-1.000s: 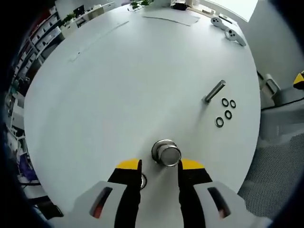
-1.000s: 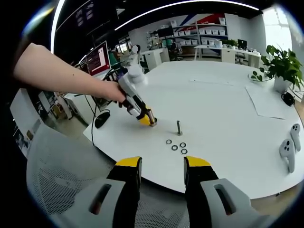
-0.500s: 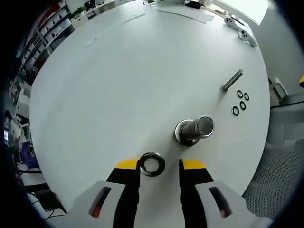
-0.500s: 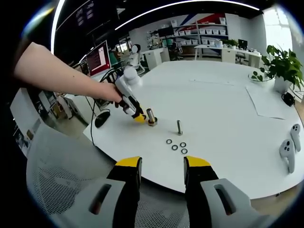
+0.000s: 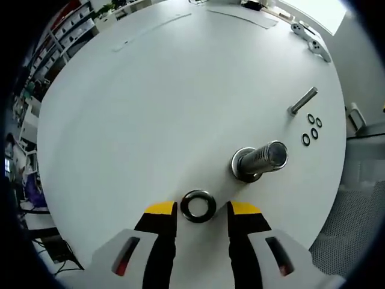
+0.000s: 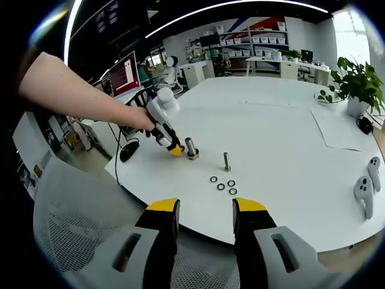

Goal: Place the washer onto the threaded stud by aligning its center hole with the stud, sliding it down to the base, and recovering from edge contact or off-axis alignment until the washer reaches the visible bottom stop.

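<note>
A dark metal washer (image 5: 198,206) lies flat on the white table (image 5: 150,108), right between the yellow tips of my left gripper (image 5: 201,212), which is open and not clamping it. The thick threaded stud (image 5: 260,161) stands on its round base a little ahead and to the right. In the right gripper view a hand holds the left gripper (image 6: 175,150) low on the table beside the stud (image 6: 191,147). My right gripper (image 6: 206,211) hangs open and empty off the table's near edge, far from both.
A thinner bolt (image 5: 302,100) stands further on with several small washers (image 5: 311,129) beside it. Two white controllers (image 6: 364,188) lie at the table's right. A plant (image 6: 355,81) stands at the far right. A mesh chair (image 6: 78,229) sits below the table edge.
The left gripper has drawn back from the stud and shifted left. The washer, earlier half hidden by its left jaw, now lies between the fingertips. The right gripper has stayed put.
</note>
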Tool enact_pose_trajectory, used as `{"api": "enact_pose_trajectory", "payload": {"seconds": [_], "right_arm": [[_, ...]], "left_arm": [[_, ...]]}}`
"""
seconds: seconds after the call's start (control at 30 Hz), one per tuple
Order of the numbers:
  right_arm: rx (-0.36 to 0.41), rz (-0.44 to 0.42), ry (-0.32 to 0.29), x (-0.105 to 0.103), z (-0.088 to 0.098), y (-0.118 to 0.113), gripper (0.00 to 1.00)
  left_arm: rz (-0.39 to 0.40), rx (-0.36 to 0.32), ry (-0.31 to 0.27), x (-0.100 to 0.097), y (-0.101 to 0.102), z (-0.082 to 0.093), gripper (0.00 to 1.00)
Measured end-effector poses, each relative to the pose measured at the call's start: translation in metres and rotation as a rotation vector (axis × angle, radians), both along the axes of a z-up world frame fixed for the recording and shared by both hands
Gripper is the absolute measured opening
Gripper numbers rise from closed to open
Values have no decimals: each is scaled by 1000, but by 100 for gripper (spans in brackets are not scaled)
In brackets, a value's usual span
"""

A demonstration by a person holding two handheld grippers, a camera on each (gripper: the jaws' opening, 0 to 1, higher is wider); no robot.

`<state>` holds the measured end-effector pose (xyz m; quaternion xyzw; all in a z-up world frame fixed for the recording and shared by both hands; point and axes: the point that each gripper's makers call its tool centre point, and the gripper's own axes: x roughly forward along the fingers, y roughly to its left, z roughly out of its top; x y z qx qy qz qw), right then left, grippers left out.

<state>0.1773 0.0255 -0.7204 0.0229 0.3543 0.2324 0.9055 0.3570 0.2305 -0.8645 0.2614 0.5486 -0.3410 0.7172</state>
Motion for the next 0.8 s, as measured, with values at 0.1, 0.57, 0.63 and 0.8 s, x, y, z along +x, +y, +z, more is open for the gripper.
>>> {"api": "enact_pose_trajectory", "payload": {"seconds": [0.1, 0.57, 0.63, 0.8], "right_arm": [[1, 0, 0, 0, 0, 0, 38], [-1, 4, 1, 0, 0, 0, 38], [-2, 6, 1, 0, 0, 0, 38], [-4, 5, 2, -1, -1, 0, 38]], "left_arm": [[-12, 0, -2, 1, 0, -1, 32], [-28, 0, 4, -4, -4, -1, 23], [-13, 7, 9, -5, -5, 0, 21], [-22, 26, 27, -15, -5, 0, 21]]}}
